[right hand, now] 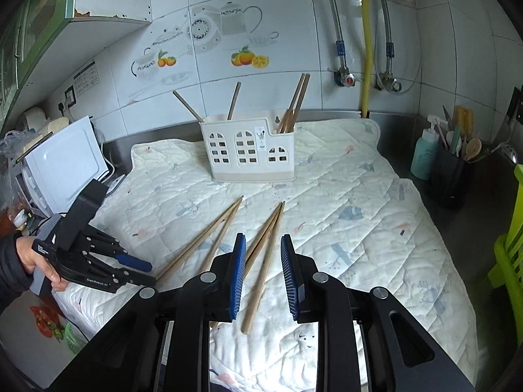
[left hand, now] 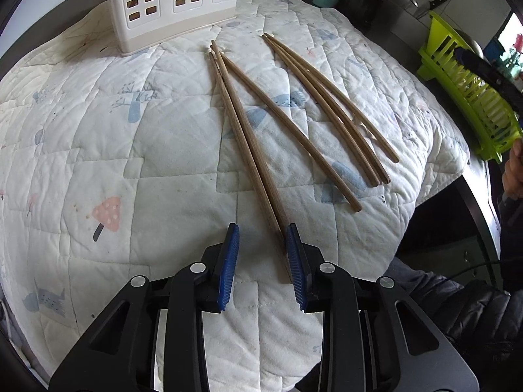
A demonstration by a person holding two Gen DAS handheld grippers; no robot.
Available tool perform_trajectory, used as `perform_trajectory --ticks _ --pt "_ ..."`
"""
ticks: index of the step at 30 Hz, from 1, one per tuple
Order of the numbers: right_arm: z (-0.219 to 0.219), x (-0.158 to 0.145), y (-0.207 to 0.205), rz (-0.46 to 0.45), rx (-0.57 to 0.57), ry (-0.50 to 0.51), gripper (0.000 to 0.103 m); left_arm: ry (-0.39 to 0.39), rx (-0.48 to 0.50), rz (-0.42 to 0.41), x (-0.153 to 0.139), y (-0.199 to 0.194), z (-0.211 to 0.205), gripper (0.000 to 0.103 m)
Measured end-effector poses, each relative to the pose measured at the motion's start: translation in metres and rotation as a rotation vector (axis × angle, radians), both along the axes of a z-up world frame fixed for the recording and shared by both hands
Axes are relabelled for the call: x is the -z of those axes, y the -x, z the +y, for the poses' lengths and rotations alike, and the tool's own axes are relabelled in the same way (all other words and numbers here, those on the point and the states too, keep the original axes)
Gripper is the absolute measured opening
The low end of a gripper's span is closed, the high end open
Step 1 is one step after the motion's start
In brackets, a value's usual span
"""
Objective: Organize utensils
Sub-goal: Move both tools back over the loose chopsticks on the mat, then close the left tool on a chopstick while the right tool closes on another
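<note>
Several wooden chopsticks lie on a white quilted mat in two bunches: a left bunch and a right bunch. My left gripper is open, low over the mat, with the near ends of the left bunch beside its right pad. In the right wrist view the left gripper shows at the left, at the ends of the left bunch. My right gripper is open above the right bunch. A cream utensil holder at the back holds several chopsticks.
A white appliance stands at the left. A teal bottle and a black utensil cup stand at the right wall. A lime green dish rack sits right of the mat. Tiled wall with pipes behind.
</note>
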State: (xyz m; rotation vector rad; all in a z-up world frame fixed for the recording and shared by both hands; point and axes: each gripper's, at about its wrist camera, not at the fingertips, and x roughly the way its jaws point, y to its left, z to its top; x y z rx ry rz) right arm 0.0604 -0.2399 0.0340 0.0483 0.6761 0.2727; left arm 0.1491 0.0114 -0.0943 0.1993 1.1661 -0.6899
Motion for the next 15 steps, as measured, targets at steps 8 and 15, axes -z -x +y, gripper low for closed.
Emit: perform_trajectory --ticks 8,15 --pt "0.003 0.019 -0.005 0.034 0.008 -0.003 0.022 -0.015 -0.011 -0.004 0.001 -0.001 -0.001 0.029" --pt "0.010 0.030 -0.007 0.050 0.015 0.036 0.022 -0.138 -0.023 -0.089 0.000 0.002 -0.018 0.030"
